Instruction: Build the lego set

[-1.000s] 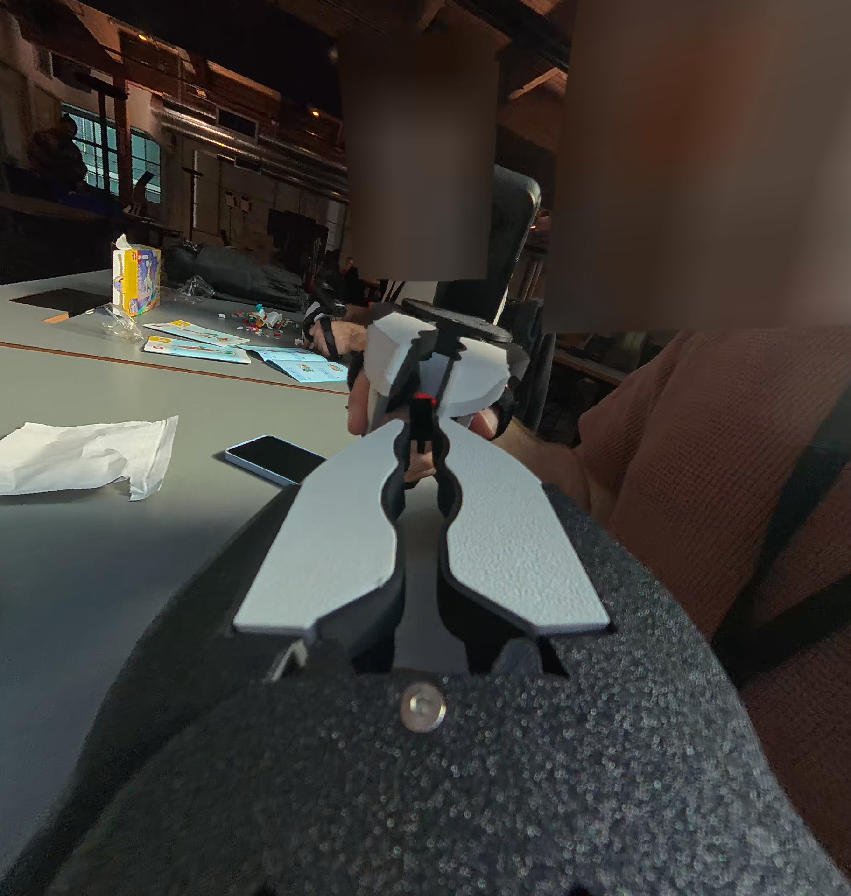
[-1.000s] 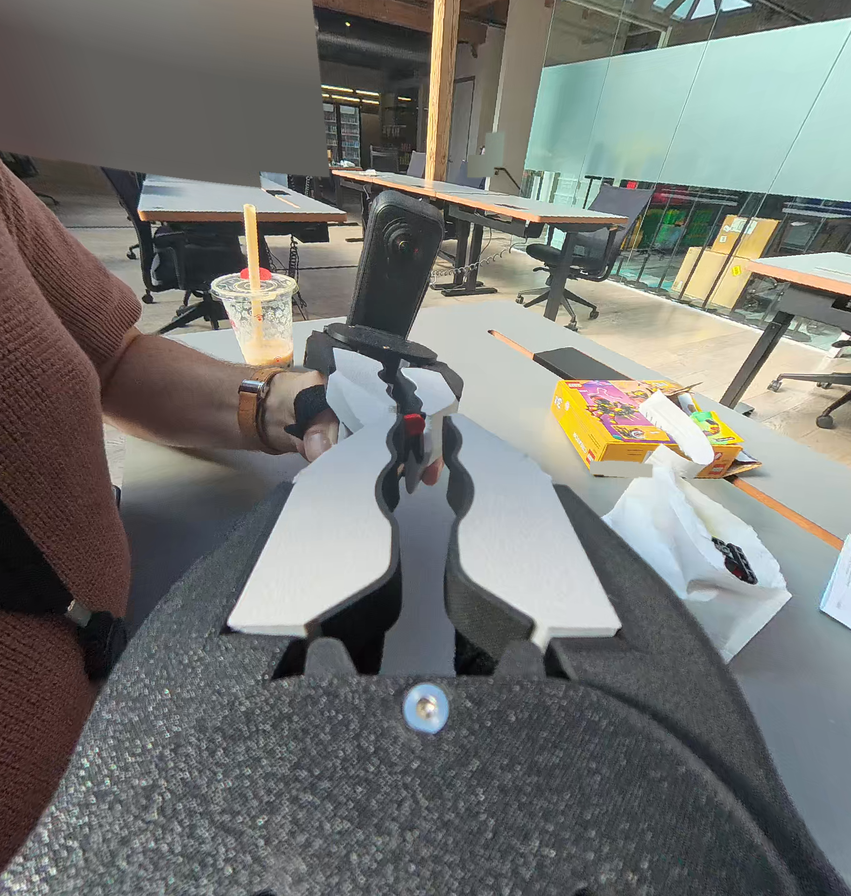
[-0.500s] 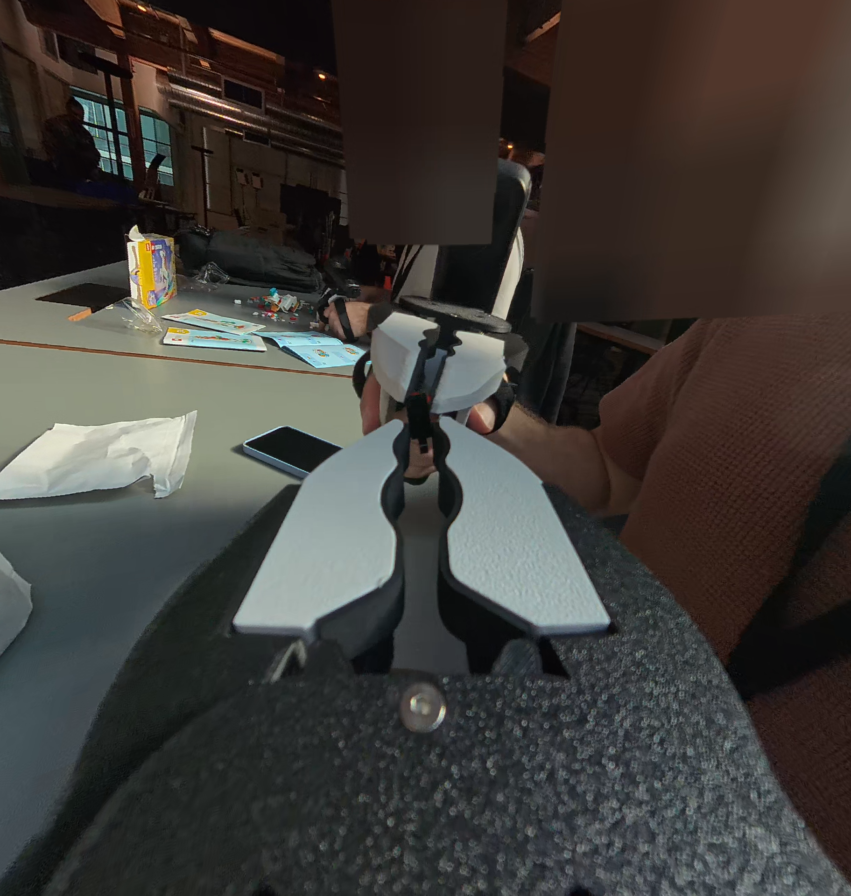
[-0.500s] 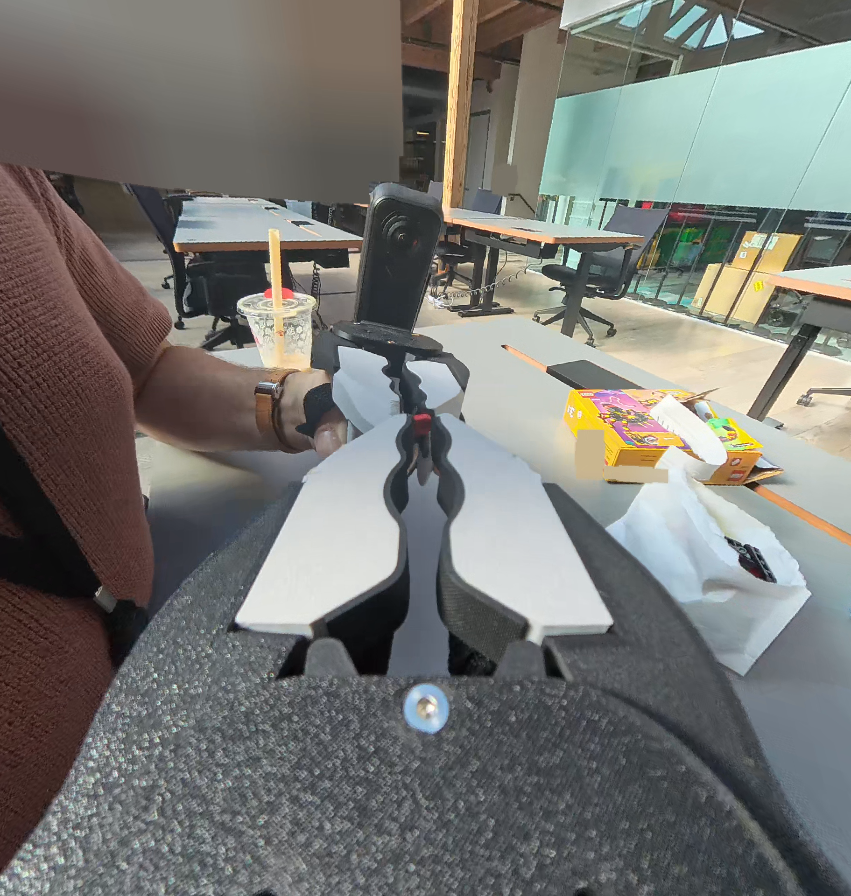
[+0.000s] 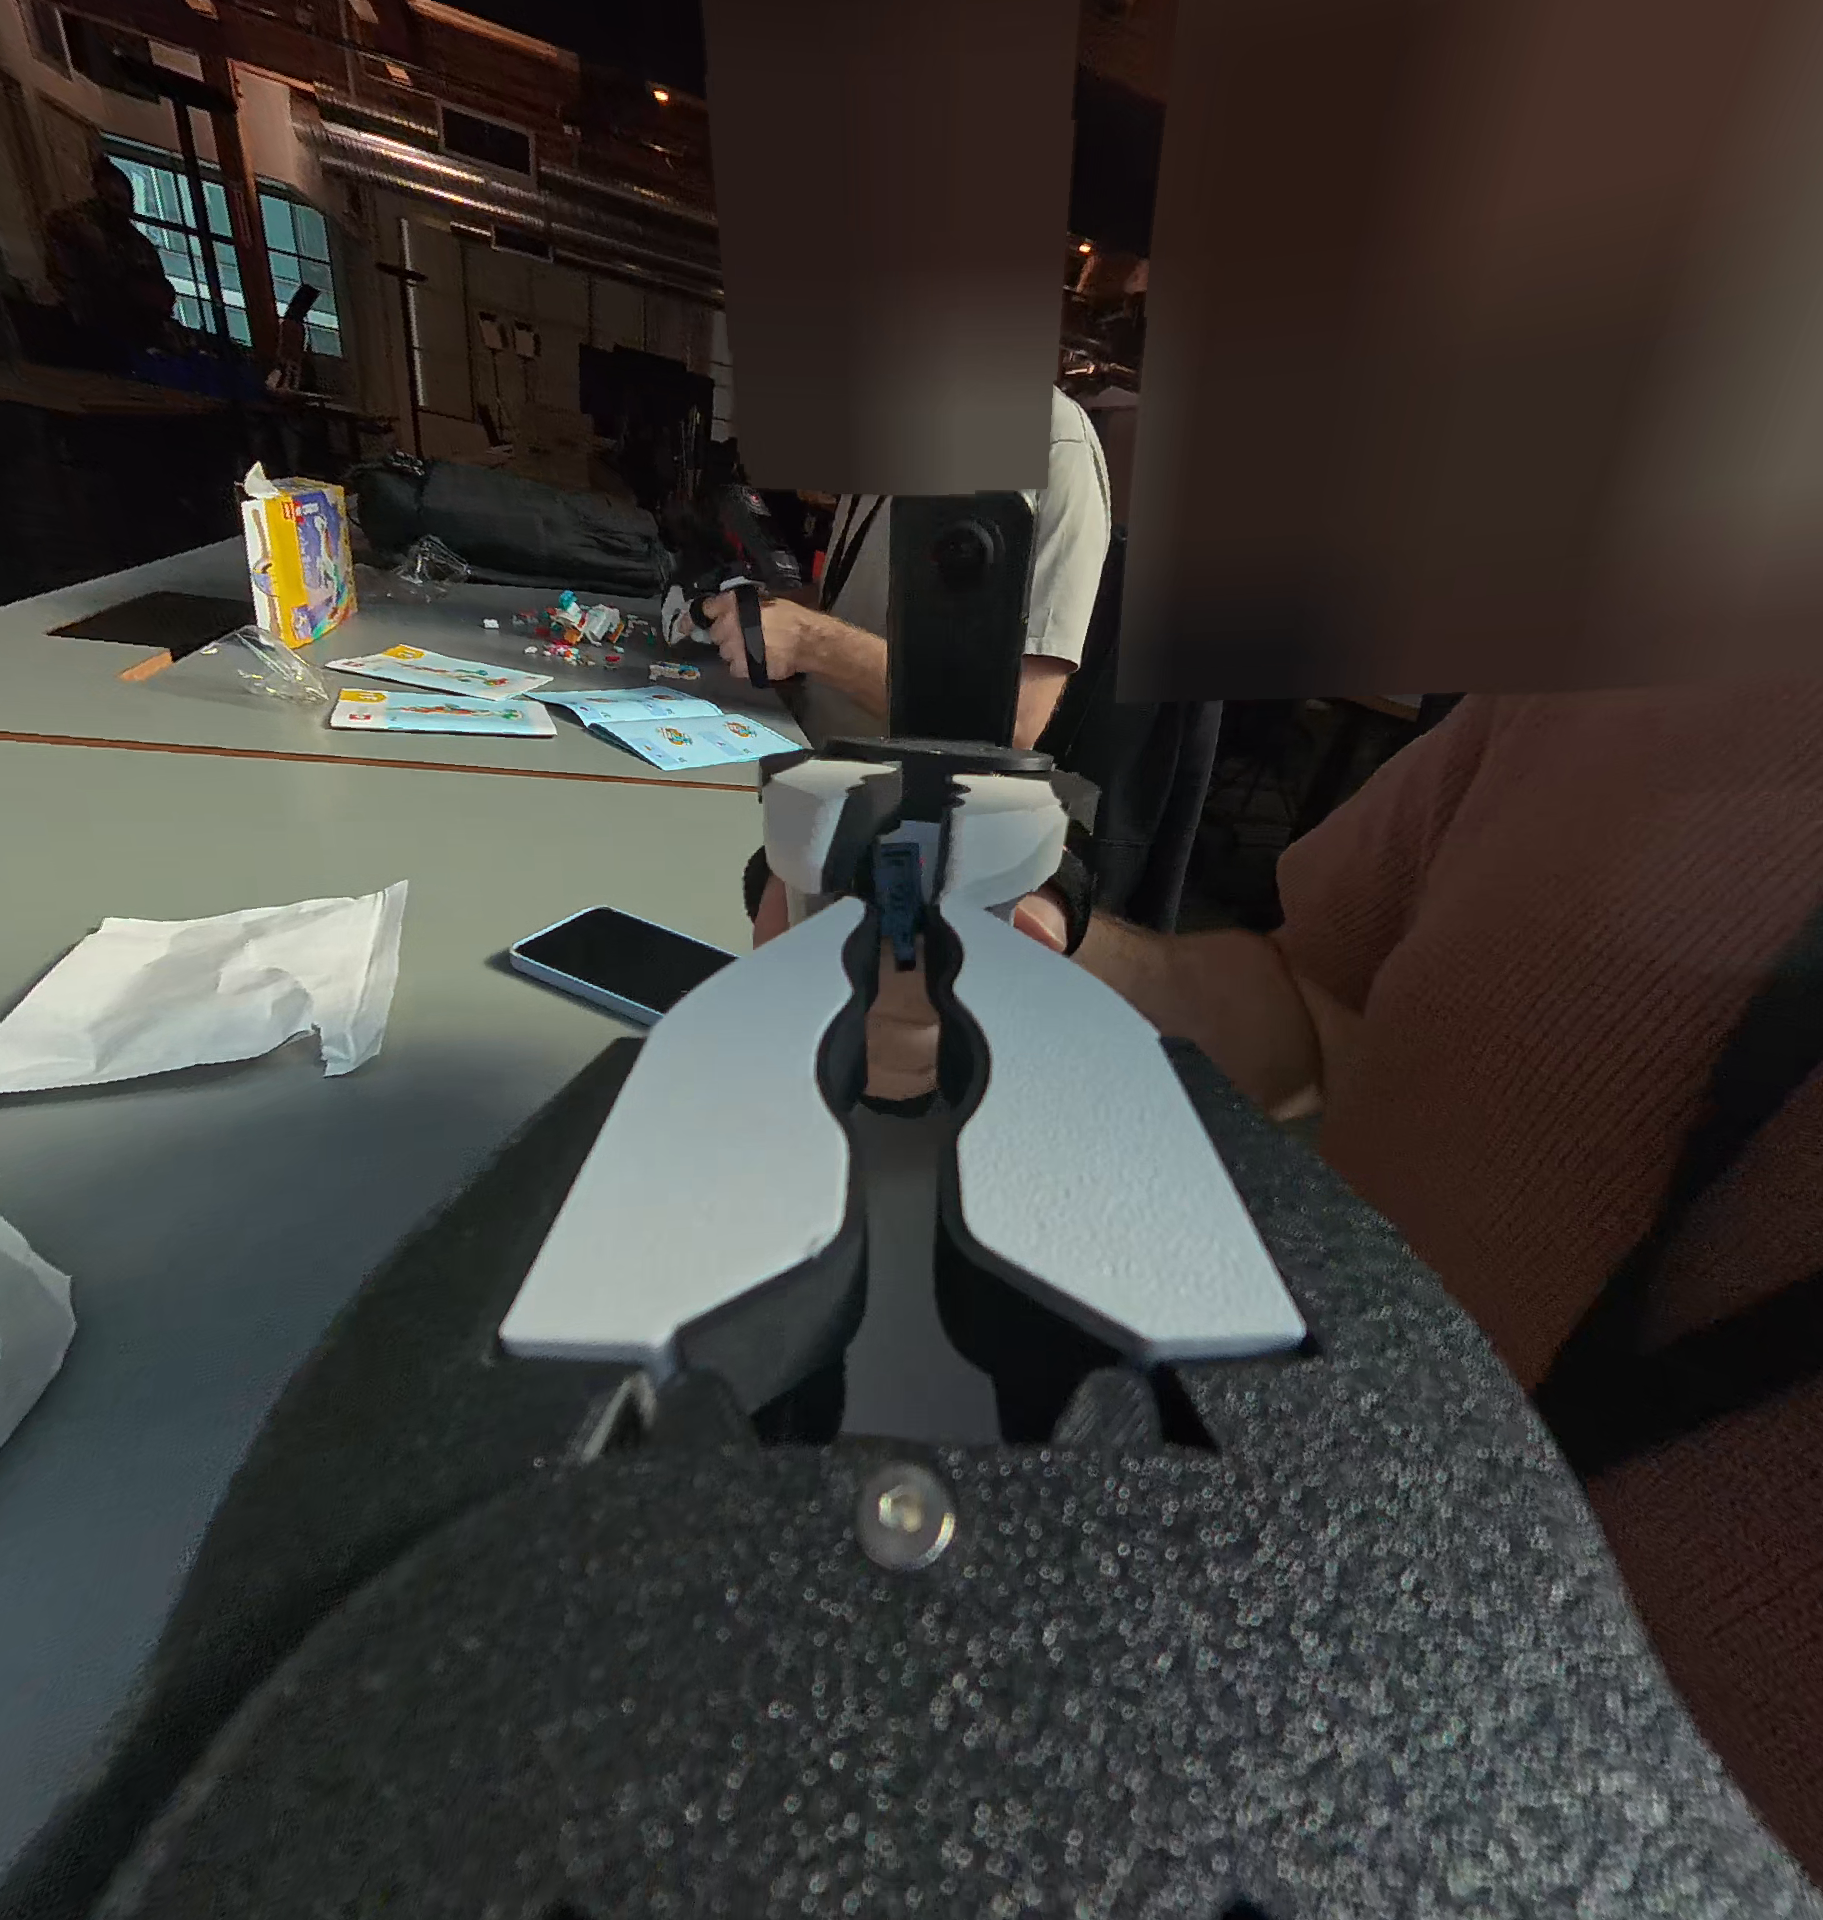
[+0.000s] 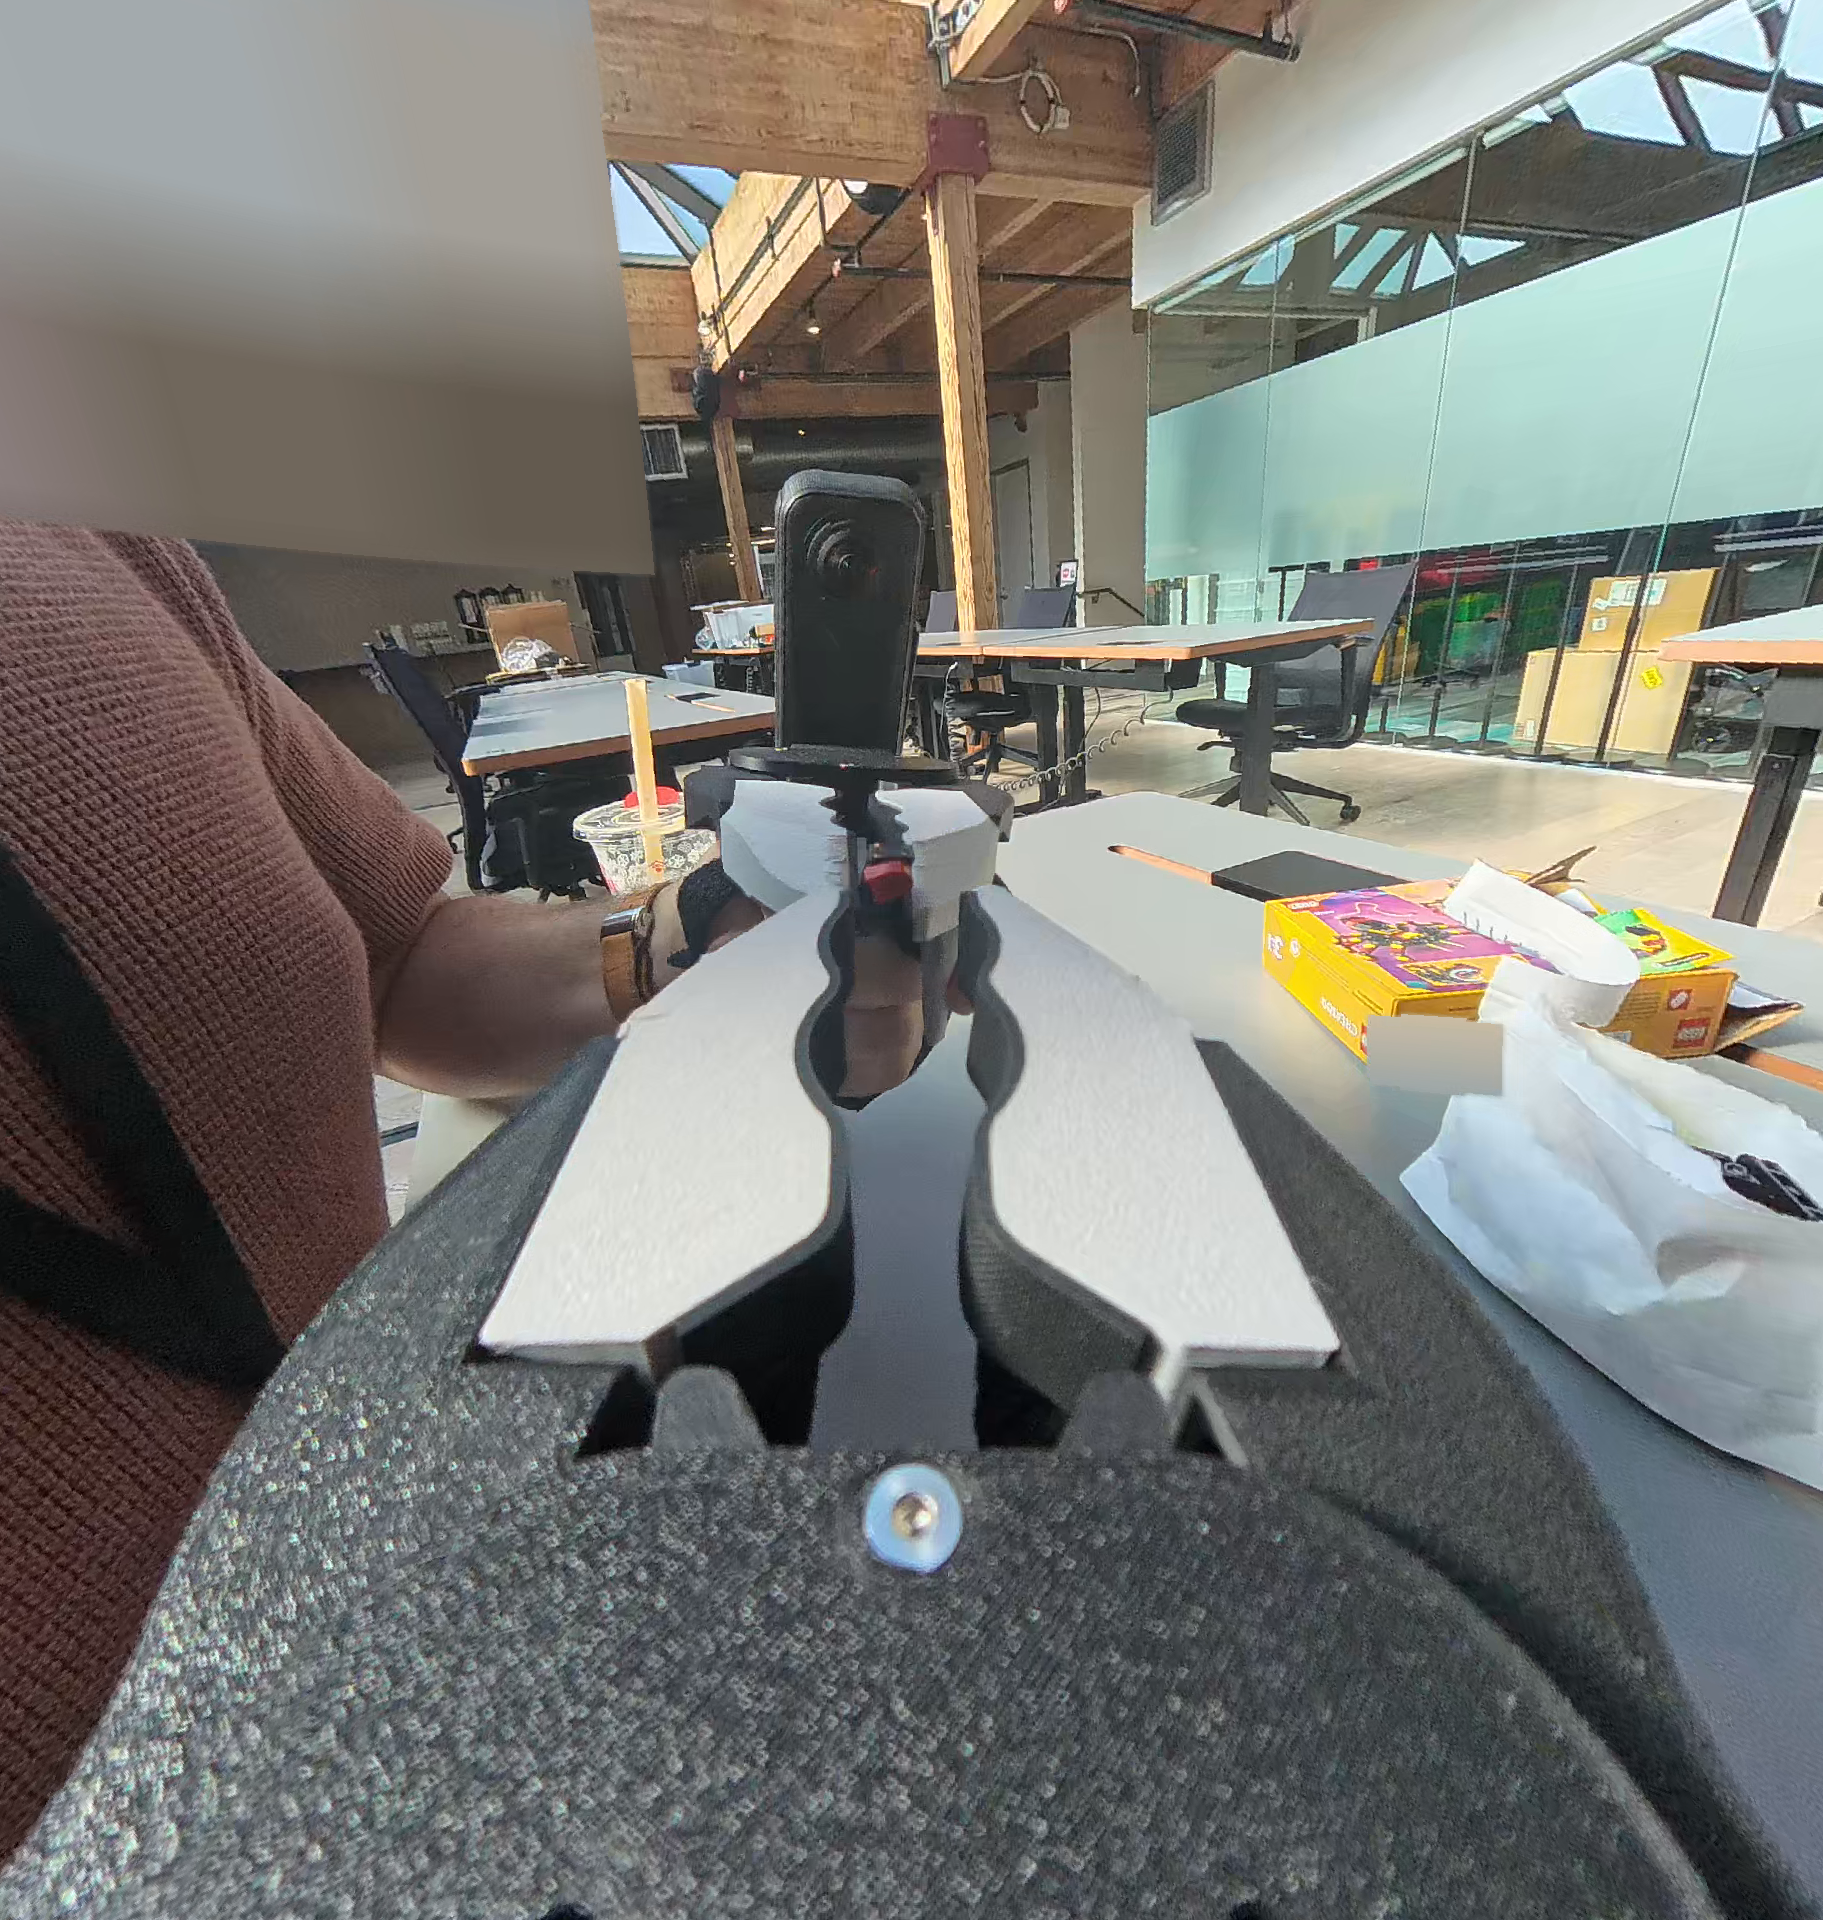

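Note:
My two grippers meet tip to tip above the grey table (image 5: 263, 831). My left gripper (image 5: 902, 920) is shut on a small dark blue lego piece (image 5: 899, 891) and holds it upright at its tips. In the right wrist view the same piece shows a red part (image 6: 889, 881) between the left gripper's white fingers (image 6: 782, 847). My right gripper (image 6: 902, 914) stands slightly open, with its jaws on either side of the piece and the left gripper's tips. I cannot tell whether its pads touch the piece. A hand shows behind each gripper.
A white paper bag (image 6: 1613, 1247) with black pieces (image 6: 1769, 1184) and a yellow lego box (image 6: 1406, 966) lie to the right. A phone (image 5: 616, 961) and white paper (image 5: 190, 987) lie to the left. A cup with a straw (image 6: 642, 842) stands behind. Another person (image 5: 1042, 582) builds at the far table. Only a small space, under 4 cm, lies between the two pairs of fingers.
Both grippers have risen and levelled, still tip to tip. The right gripper's jaws have spread a little wider. The left gripper has stayed shut on the piece.

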### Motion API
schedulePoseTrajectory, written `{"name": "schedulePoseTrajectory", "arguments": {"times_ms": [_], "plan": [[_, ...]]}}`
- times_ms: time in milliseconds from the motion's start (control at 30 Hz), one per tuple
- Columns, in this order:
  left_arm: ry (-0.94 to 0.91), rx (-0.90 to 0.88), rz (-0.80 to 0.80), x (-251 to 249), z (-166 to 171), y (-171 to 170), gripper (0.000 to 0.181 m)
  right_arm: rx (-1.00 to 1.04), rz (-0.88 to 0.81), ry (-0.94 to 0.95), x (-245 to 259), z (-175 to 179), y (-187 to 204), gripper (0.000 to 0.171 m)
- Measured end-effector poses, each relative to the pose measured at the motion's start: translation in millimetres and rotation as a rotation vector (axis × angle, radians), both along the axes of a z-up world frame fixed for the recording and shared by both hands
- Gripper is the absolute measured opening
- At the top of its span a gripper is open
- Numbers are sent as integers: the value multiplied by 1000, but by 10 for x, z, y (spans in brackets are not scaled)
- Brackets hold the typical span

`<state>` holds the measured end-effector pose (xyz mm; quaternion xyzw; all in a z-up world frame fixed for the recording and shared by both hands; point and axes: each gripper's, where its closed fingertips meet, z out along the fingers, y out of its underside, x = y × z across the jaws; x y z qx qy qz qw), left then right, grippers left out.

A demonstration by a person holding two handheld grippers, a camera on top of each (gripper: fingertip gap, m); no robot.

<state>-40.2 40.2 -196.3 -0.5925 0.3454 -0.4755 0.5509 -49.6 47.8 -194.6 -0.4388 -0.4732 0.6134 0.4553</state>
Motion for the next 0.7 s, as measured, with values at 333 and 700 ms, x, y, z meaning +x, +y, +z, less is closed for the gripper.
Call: {"name": "schedulePoseTrajectory", "arguments": {"times_ms": [333, 700], "plan": [[6, -34, -43, 81, -53, -64, 7, 58, 68, 8, 17, 12, -107, 9], [-39, -41, -50, 79, -18, -54, 8, 57, 55, 4, 46, 24, -69, 12]]}}
